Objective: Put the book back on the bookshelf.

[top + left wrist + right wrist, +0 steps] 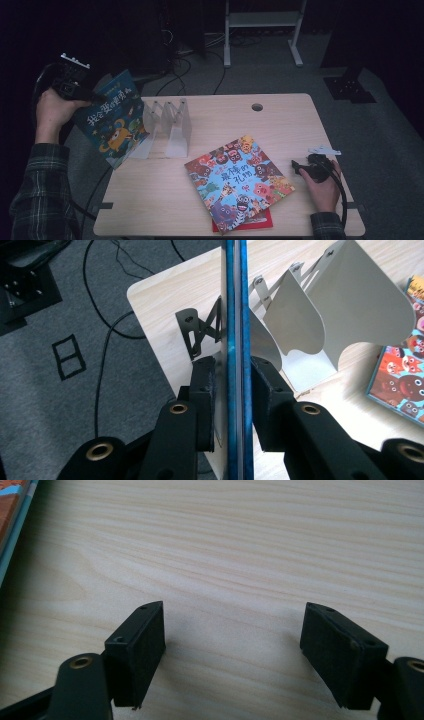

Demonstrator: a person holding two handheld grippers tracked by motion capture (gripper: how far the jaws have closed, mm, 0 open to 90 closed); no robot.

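Observation:
A blue picture book stands on edge, tilted, at the table's left rim beside a white accordion book rack. My left gripper is at the book's upper left corner. In the left gripper view the blue book runs edge-on between the jaws of my left gripper. The pads sit close on both sides, and a thin gap shows on the left. My right gripper rests on the table at the right. Its jaws are open over bare wood.
A colourful monster picture book lies flat at the table's front middle on top of a red book. The rack's white dividers stand just right of the blue book. The wooden table has a cable hole at the back. Cables lie on the grey floor.

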